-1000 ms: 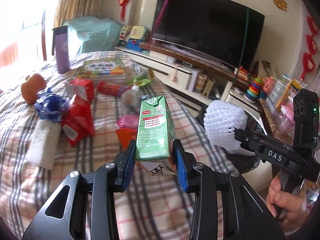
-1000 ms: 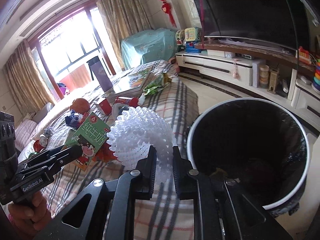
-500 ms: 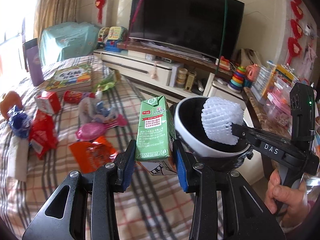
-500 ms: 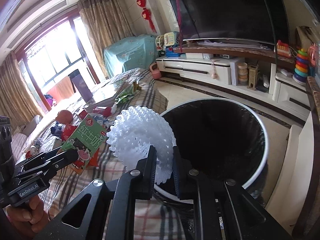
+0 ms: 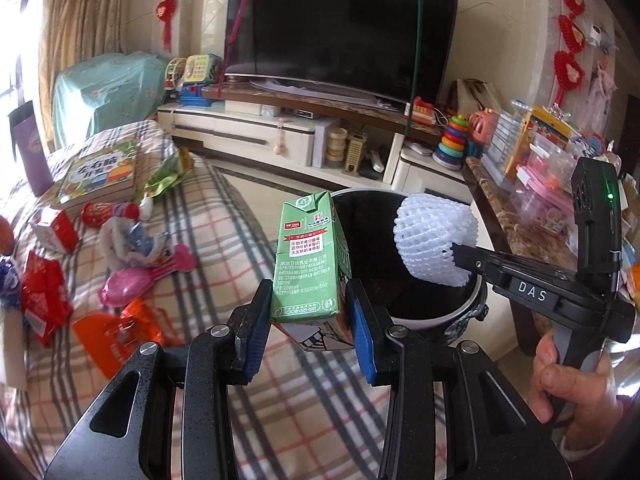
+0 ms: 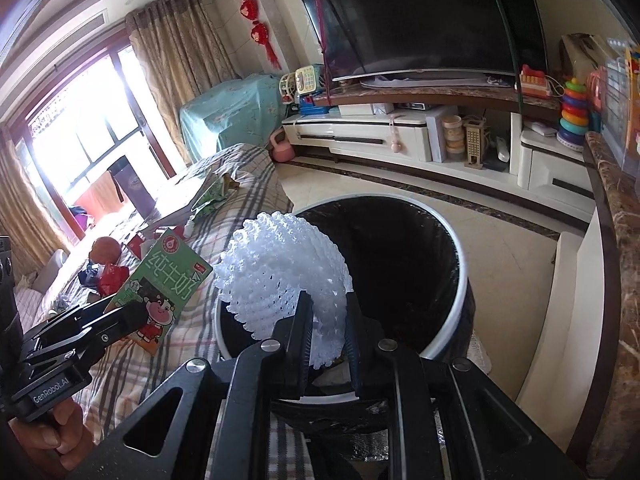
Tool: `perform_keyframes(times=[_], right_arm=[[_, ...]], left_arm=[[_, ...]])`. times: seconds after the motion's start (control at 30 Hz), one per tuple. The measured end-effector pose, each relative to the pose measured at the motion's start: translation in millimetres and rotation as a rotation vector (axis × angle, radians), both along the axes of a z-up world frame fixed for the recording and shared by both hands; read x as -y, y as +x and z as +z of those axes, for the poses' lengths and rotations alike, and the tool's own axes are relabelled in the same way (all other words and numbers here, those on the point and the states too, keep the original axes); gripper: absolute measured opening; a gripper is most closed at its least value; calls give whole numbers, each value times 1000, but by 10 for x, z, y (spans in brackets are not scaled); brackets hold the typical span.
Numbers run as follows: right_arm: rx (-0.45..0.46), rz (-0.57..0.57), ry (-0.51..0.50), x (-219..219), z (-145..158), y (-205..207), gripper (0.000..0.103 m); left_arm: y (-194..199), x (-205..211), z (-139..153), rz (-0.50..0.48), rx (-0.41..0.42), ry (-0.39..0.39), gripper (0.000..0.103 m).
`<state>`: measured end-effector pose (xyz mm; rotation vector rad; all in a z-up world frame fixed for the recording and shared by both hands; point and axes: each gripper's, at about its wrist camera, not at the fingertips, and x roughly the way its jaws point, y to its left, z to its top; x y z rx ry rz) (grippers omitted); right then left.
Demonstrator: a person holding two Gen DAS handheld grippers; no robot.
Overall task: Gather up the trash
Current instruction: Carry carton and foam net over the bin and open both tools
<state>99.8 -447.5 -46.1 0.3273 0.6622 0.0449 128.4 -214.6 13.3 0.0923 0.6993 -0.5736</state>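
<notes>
The left gripper [image 5: 310, 316] clamps a boxy green milk carton [image 5: 308, 268] beside the round black-lined bin [image 6: 440, 272], while the right gripper [image 6: 326, 328] pinches a squashy white foam net [image 6: 280, 276], seemingly over its rim

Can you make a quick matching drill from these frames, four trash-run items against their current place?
Things:
1. milk carton
2. foam net
3. trash bin
4. picture book

Places:
A. on the floor beside the bed
B. clamped in the right claw, over the bin's opening
C. lying flat on the plaid blanket
D. clamped in the left claw

Pairs: 1-D, 2-B, 3-A, 4-C
</notes>
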Motion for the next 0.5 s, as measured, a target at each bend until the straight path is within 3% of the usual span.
perform_keyframes(times=[0.5], right_arm=[[-34, -28, -4, 184, -41, 44, 16]], left_arm=[[106, 395, 13, -65, -9, 27, 35]])
